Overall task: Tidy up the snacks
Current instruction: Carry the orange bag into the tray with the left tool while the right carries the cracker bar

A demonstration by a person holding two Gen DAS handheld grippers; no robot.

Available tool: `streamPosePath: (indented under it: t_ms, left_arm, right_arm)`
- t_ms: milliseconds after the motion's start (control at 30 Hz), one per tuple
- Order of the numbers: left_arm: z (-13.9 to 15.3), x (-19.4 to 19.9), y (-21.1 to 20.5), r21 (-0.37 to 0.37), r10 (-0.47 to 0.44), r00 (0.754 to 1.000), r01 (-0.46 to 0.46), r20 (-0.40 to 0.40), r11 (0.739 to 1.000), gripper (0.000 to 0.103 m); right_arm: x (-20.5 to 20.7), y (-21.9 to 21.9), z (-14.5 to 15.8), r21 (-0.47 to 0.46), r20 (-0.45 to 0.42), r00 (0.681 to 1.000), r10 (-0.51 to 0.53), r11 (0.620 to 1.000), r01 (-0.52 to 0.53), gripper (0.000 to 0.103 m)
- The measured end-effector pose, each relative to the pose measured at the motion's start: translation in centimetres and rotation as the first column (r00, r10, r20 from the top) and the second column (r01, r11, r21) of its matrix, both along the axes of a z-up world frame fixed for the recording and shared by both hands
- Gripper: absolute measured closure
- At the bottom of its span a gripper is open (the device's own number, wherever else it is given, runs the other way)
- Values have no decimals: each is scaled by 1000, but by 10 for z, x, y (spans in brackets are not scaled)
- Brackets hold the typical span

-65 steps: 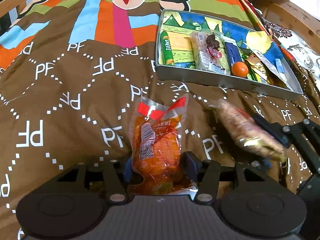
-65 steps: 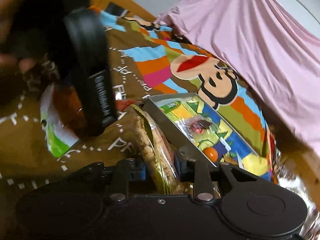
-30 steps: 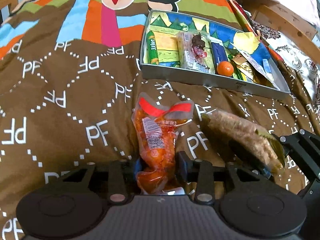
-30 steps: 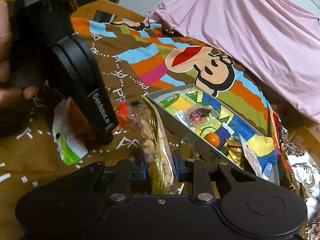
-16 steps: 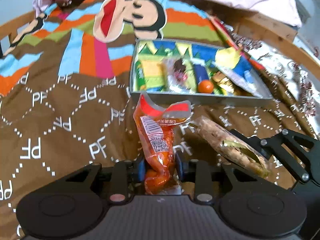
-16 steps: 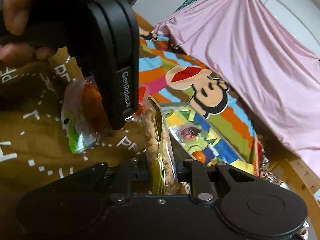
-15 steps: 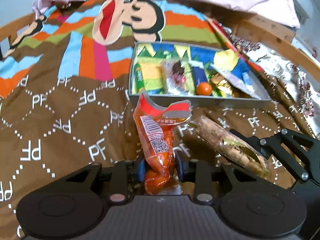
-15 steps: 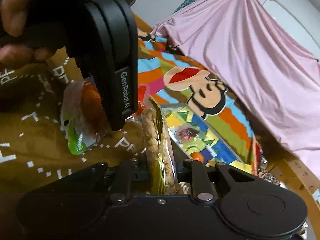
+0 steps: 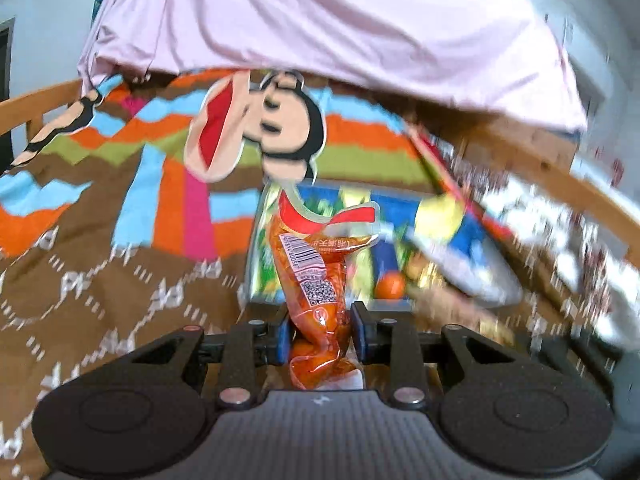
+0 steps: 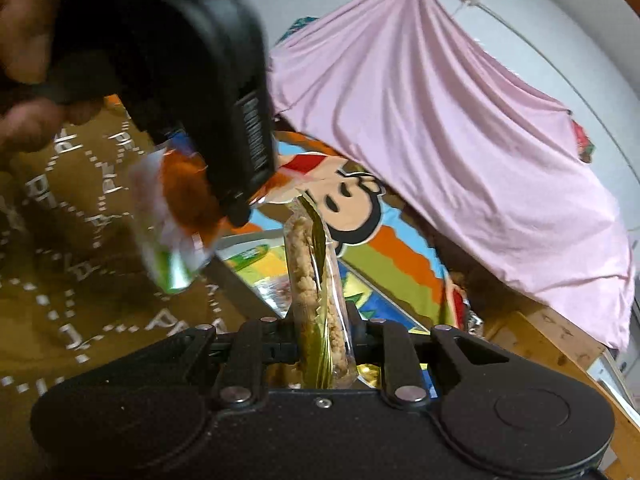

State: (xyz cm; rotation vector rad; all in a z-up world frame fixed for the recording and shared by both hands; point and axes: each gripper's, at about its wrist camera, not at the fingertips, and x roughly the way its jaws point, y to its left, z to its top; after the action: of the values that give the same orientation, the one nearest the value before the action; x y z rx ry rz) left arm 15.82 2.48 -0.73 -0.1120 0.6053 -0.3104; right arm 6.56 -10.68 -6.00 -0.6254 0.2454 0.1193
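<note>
Your left gripper (image 9: 320, 330) is clamped on the orange snack bag (image 9: 316, 280), which stands upright between the pads with its red top edge above them and its twisted lower end hanging toward the camera. Your right gripper (image 10: 322, 334) is closed narrowly on the clear packet of crumbly bars (image 10: 316, 284), held on edge between the fingers and pointing up and away.

Beneath both lies the bed's bedspread (image 9: 100, 272), brown with white lettering near you, striped with a cartoon face farther off. A pink sheet (image 10: 460, 152) hangs behind it.

On the bedspread, just beyond the orange snack bag, sits the grey tray (image 9: 256, 280) of snacks, blurred, with a small orange ball (image 9: 390, 285) inside near its front wall. In the right wrist view, your left hand (image 10: 24, 40) shows at upper left.
</note>
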Motion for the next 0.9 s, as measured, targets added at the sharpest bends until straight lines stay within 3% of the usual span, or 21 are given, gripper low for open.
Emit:
streamPosePath:
  t_ms: [133,467,900]
  left_arm:
    - [1,24,-9,-42,0,999,2,38,999,71]
    - [-12,73,-30,-41,-13,997,16,75,999,71]
    - [-28,142,-35,-124,41,999,-39,21,992,71]
  right_arm:
    - [13,-8,2,23,13,999,-45,999,44,82]
    - [72,-25,5,32,72,990,-125,992,123,82]
    - [151,-47,-12,56,68,982,-174,984,170,82]
